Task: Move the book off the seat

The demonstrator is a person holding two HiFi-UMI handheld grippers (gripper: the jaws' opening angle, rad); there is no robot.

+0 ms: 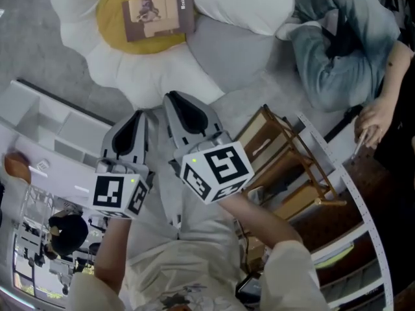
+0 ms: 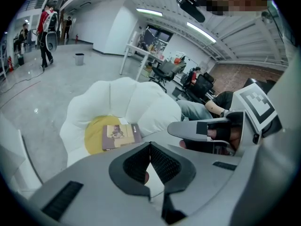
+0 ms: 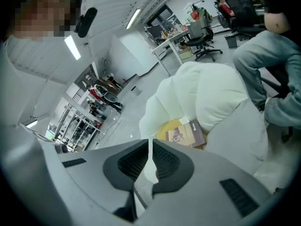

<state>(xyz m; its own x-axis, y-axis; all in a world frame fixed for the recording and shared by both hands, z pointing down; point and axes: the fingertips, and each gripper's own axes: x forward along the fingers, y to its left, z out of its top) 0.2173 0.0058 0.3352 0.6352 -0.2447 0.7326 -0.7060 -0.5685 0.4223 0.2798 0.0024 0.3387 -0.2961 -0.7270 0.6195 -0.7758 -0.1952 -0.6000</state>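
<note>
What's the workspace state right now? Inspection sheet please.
Surface: white flower-shaped seat with a yellow centre.
Job's things: book lies flat on the yellow centre, cover up, untouched.
Clutter: wooden rack to the right of the grippers, white shelf to the left.
Grippers: left gripper and right gripper are both short of the seat, fingers together, nothing between them.
Cables: nothing seen.
Surroundings: a person sits beside the seat; desks stand farther off.
</note>
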